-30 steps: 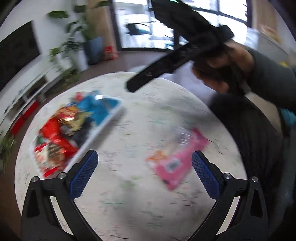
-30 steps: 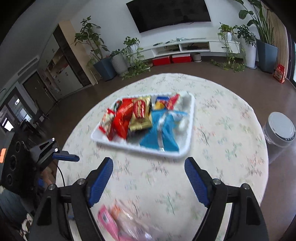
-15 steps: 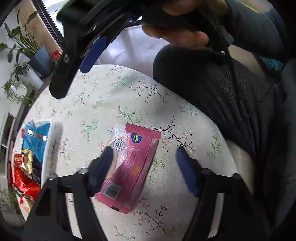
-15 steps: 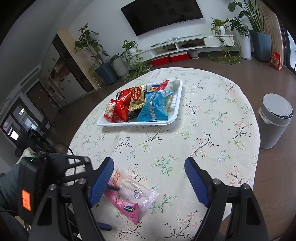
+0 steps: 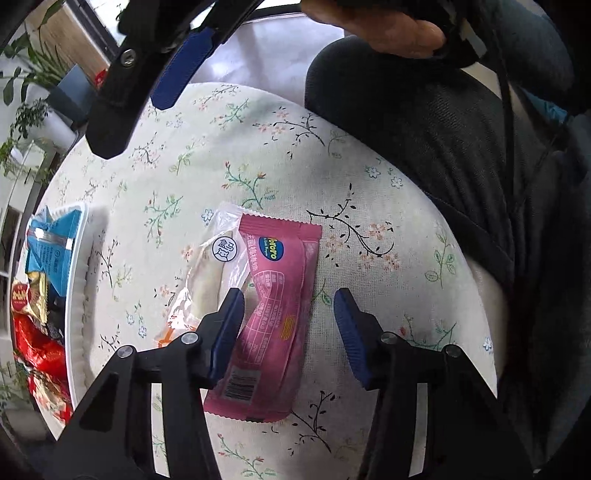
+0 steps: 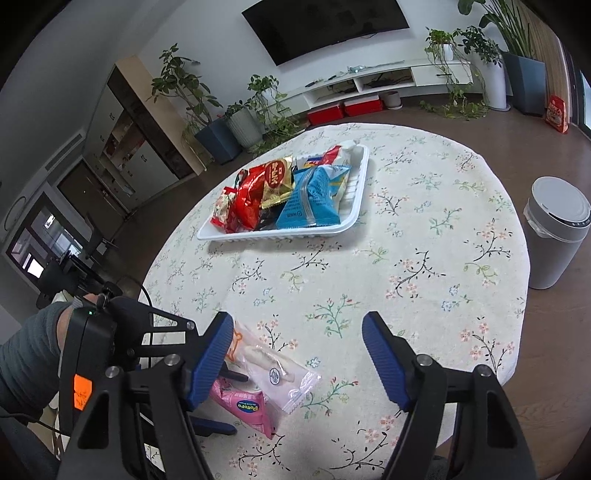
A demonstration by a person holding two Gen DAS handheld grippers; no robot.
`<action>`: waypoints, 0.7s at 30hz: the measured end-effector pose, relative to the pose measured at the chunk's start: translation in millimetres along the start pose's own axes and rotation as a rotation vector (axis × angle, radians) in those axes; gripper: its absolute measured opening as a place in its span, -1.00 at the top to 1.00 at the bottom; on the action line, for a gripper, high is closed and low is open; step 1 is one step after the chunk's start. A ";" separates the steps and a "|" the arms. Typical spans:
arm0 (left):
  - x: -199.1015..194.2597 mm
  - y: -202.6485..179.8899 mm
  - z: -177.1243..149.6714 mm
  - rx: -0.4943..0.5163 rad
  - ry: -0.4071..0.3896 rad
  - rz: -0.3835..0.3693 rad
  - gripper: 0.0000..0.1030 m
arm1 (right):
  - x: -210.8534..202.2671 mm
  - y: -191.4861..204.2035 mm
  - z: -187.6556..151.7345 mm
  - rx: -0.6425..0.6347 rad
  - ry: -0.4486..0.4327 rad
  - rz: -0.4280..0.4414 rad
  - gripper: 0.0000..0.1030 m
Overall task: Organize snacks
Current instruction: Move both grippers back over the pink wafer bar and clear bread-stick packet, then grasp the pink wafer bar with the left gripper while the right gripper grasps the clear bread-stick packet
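Round table (image 6: 424, 236) under floral cloth, in a living room with wall television (image 6: 325, 26) and potted plants (image 6: 218, 122). Left gripper (image 5: 288, 306) closing, straddling pink snack packet (image 5: 273, 314), pads not yet pressing. Right gripper (image 6: 297, 350) closing, empty. White tray (image 6: 291, 232) of snacks beyond.

Snack tray (image 6: 334, 232) sits mid-table (image 6: 424, 240); two packets (image 5: 269, 302) lie together near its edge
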State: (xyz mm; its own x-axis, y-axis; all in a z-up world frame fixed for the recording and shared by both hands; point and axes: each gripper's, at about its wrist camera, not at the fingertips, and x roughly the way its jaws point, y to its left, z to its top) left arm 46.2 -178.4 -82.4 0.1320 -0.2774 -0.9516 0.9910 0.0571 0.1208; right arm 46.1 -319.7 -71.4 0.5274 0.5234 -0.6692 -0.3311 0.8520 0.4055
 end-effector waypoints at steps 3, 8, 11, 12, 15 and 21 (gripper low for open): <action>1.0 5.2 -2.0 -0.049 0.010 -0.007 0.08 | -0.6 2.6 -1.4 -0.015 0.006 -0.003 -0.41; -3.6 11.2 -8.9 -0.119 0.017 -0.017 0.39 | -0.6 7.0 -2.4 -0.038 0.017 -0.008 -0.32; -7.5 6.0 -15.4 -0.137 0.022 -0.028 0.53 | 3.4 9.5 -3.4 -0.044 0.034 -0.010 -0.31; -8.2 6.8 -17.4 -0.150 0.021 -0.035 0.56 | 5.1 10.8 -4.3 -0.049 0.042 -0.013 -0.30; -12.0 7.6 -25.2 -0.202 0.001 -0.041 0.64 | 8.8 15.5 -6.3 -0.068 0.062 -0.018 -0.22; -31.7 11.0 -54.9 -0.328 -0.063 -0.085 0.65 | 17.7 23.3 -11.1 -0.155 0.109 -0.039 -0.20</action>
State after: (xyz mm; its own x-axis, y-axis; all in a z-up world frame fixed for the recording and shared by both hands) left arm 51.8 -116.4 -66.5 0.0606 -0.3526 -0.9338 0.9404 0.3337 -0.0650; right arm 39.0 -290.6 -80.7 0.4574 0.4788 -0.7494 -0.4327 0.8560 0.2828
